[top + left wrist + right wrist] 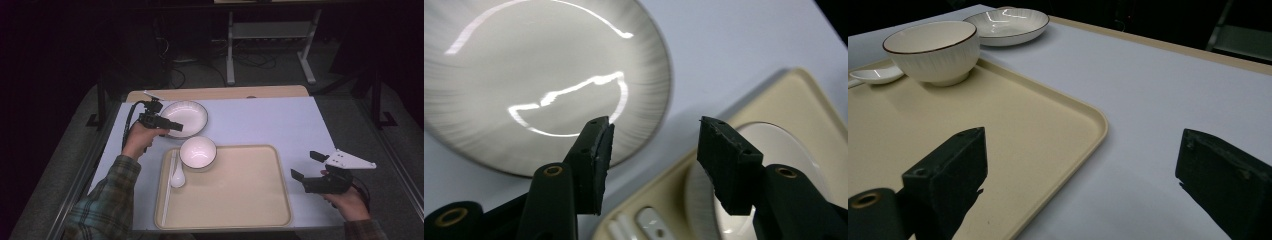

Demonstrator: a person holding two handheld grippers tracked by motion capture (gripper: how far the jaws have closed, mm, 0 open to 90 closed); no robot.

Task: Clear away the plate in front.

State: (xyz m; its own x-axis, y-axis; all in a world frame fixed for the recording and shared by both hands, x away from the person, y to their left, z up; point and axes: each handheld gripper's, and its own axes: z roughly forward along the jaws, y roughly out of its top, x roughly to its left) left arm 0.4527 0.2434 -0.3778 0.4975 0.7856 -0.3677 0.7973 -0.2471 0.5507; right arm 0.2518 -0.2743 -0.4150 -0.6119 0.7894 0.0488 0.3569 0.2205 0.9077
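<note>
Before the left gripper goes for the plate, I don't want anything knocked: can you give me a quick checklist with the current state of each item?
1. left gripper jaws apart, nothing between them: ok.
2. plate on the table outside the tray: ok.
3. bowl upright in the tray's far left corner, near the plate: ok.
4. spoon lying in the tray beside the bowl: ok.
5. right gripper open, off the tray's right edge: ok.
6. Gap between plate and bowl: cannot tell.

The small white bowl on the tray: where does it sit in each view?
High view: the bowl sits at the far left corner of the tray.
Left gripper view: lower right, partly behind the right-hand jaw.
Right gripper view: upper left.
Shared landmark: the spoon beside it.
</note>
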